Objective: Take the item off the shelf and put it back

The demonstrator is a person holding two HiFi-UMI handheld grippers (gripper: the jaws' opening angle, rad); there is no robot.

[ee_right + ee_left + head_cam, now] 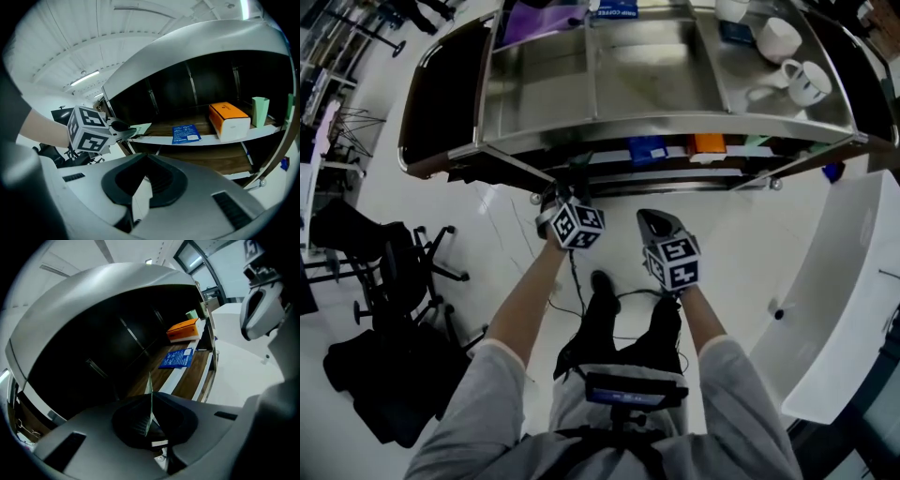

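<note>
My left gripper [555, 195] is shut on a thin pale green packet [149, 390], which shows edge-on between its pads. The right gripper view shows that packet [140, 128] held out at the lower shelf's [220, 138] left end. On that wooden shelf lie a blue packet [185, 133], an orange box [228, 119] and a pale green carton [260, 111]. My right gripper [652, 218] hangs beside the left one, in front of the shelf. Its jaws look shut with nothing in them.
The cart's steel top tray [656, 84] carries two mugs [806, 82] and a bowl [780, 37]. A black office chair [394, 272] stands at the left. A white tabletop [853, 281] is at the right. Cables trail on the floor by my feet.
</note>
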